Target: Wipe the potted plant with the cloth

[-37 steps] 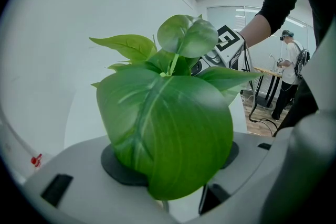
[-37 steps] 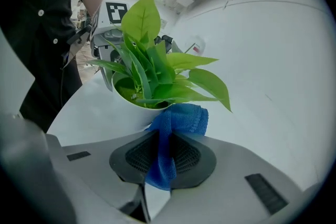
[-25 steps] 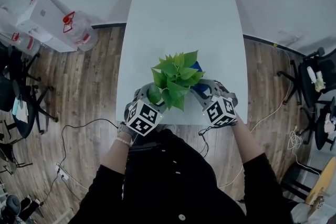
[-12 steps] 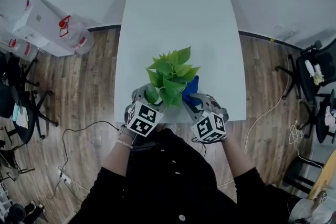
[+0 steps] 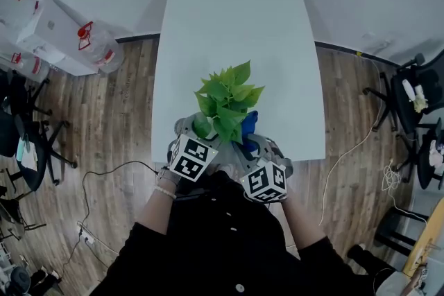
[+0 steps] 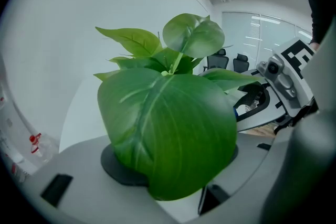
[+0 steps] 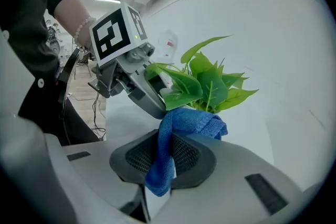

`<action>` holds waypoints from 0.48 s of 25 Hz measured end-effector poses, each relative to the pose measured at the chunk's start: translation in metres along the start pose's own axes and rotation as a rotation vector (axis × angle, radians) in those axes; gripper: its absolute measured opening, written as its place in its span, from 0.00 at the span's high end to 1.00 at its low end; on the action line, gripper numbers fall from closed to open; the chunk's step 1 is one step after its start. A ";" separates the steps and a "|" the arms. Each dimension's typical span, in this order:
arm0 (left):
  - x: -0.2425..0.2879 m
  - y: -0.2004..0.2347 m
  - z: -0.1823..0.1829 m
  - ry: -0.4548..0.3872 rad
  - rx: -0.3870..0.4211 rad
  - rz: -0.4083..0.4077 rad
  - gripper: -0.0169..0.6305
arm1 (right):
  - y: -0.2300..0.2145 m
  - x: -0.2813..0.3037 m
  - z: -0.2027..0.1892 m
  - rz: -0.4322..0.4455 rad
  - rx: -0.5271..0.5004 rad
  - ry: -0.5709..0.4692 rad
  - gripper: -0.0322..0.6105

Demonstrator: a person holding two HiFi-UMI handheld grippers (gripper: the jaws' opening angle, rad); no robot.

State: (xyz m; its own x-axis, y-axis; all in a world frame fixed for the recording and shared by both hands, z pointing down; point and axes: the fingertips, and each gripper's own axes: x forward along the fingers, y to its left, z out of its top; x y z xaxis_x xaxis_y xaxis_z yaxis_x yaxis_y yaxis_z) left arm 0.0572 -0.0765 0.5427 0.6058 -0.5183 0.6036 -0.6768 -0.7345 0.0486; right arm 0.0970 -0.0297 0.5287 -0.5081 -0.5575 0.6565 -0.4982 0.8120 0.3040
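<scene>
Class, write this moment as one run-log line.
left gripper: open, leaf between jaws; right gripper: shut on blue cloth; potted plant: on white table

the head view looked steeply down from above the person onto the white table point(image 5: 236, 24). both gripper views sat low, very close to the plant point(image 6: 168, 128), on opposite sides — the left one caught the right gripper point(image 6: 247, 107), the right one the left gripper point(image 7: 157, 102).

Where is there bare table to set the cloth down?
Bare: the table beyond the plant, and the strip from the plant to the right edge. Crowded: the near edge, with the left gripper, right gripper and cloth by the plant.
</scene>
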 end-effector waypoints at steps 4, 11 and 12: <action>-0.006 -0.003 -0.005 0.026 0.031 -0.035 0.56 | -0.003 0.000 -0.003 -0.033 0.061 0.002 0.81; -0.025 0.010 -0.026 0.086 0.119 -0.052 0.55 | -0.022 0.002 0.008 -0.061 0.187 -0.004 0.81; -0.027 0.012 -0.029 0.089 0.119 -0.050 0.55 | -0.026 0.003 0.008 -0.066 0.192 -0.003 0.81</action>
State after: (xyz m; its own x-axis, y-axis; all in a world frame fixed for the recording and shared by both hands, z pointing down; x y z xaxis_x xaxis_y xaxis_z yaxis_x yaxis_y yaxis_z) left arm 0.0210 -0.0586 0.5496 0.5947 -0.4427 0.6710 -0.5890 -0.8081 -0.0111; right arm 0.1029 -0.0534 0.5176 -0.4716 -0.6095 0.6373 -0.6553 0.7258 0.2093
